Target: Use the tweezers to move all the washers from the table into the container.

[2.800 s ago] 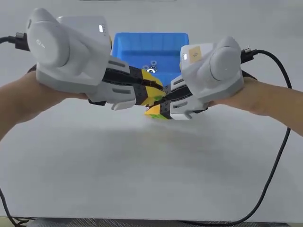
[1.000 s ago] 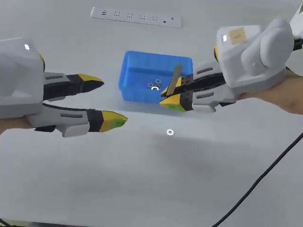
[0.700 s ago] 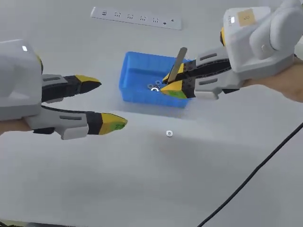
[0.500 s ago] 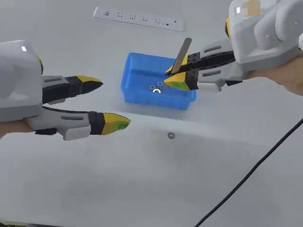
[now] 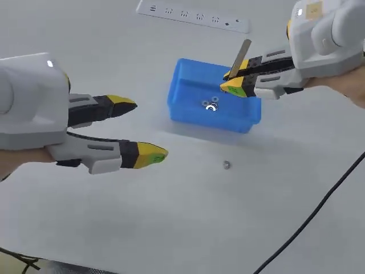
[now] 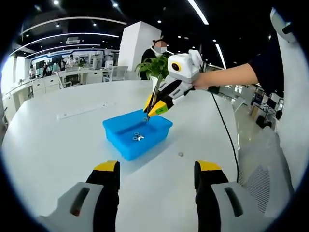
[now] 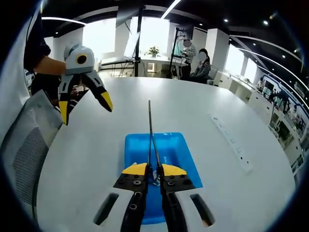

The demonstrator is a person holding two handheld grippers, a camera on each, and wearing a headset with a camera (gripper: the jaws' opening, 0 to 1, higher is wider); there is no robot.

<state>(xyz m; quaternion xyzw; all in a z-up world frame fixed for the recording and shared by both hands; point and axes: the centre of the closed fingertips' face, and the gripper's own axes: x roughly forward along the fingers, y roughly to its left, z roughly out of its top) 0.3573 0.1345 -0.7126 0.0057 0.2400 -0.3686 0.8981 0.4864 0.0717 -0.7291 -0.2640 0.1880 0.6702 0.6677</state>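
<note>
head view: washer (image 5: 226, 165) on table (image 5: 171, 222) | right gripper view: gripper (image 7: 154, 167) pinches tweezers (image 7: 150, 137)

Head view: tweezers (image 5: 243, 52) tips hidden behind right claw (image 5: 231, 81); left claw (image 5: 147, 129) body cut off at left edge; cable (image 5: 319, 204) cut off at bottom; washers (image 5: 211, 105) in container (image 5: 194, 117) too small, blurred to count; whether tweezers hold one, cannot tell
</note>
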